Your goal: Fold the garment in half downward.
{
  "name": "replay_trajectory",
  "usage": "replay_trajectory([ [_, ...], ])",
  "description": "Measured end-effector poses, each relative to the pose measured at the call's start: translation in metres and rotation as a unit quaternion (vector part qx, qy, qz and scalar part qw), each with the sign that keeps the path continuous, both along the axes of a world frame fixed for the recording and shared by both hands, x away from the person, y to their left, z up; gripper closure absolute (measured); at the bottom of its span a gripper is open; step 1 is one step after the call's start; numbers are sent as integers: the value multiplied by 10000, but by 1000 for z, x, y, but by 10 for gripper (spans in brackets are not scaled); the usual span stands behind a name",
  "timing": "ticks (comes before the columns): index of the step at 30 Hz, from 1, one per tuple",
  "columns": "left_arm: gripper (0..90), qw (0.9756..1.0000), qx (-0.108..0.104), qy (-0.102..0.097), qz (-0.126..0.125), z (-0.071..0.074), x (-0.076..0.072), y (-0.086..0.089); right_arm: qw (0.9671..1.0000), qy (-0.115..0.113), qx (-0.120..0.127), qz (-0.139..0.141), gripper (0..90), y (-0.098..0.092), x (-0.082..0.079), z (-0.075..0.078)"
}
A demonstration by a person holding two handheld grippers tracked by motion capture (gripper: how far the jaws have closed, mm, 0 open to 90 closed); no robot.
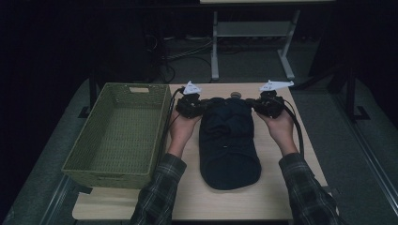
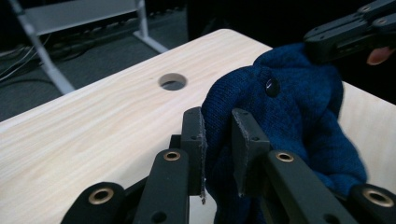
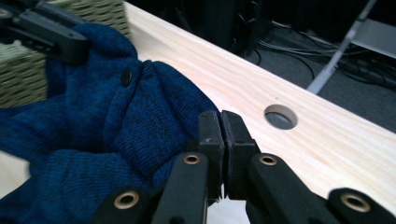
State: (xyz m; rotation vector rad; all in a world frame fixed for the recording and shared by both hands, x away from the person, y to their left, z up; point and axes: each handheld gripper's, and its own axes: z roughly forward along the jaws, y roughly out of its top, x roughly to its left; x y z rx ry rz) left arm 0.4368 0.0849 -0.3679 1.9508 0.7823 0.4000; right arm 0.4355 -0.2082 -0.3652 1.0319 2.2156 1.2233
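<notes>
Forearms in plaid sleeves (image 1: 162,190) come in from the near edge of the table (image 1: 277,197), one on each side of a dark blue knitted garment (image 1: 229,140) that lies lengthwise at the table's middle, to the right of an olive woven basket (image 1: 119,133). Both hands are at the garment's far end, palms turned inward, each carrying a gripper at a far corner. The left gripper (image 2: 217,135) pinches a thick fold of the blue knit between its jaws, which stand a little apart around the cloth. The right gripper (image 3: 220,135) has its jaws pressed nearly together on a thin edge of the same garment. A dark button (image 2: 272,87) sits on the raised fabric. No label or writing can be read on the garment or basket.
</notes>
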Motion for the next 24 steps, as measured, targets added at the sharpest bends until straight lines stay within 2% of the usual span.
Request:
replay_trajectory([
  [6, 760, 9996, 44, -100, -271, -3, -27, -2, 9998, 10, 23, 211, 877, -9, -27, -13],
  [13, 758, 9989, -139, 136, -420, -10, -53, 3, 9985, 161, 46, 513, 876, -13, -50, -14],
  [15, 758, 9988, -84, 189, -448, -13, -58, 4, 9983, 153, 40, 566, 876, -13, -58, -15],
  [17, 758, 9984, -67, 275, -493, -15, -63, 4, 9976, 269, 32, 643, 876, -13, -64, -18],
  [19, 758, 9979, 67, 302, -562, -19, -71, 3, 9974, 301, 32, 656, 876, -13, -69, -22],
  [24, 758, 9965, 196, 407, -698, -27, -86, 2, 9958, 502, 78, 761, 876, -15, -85, -34],
])
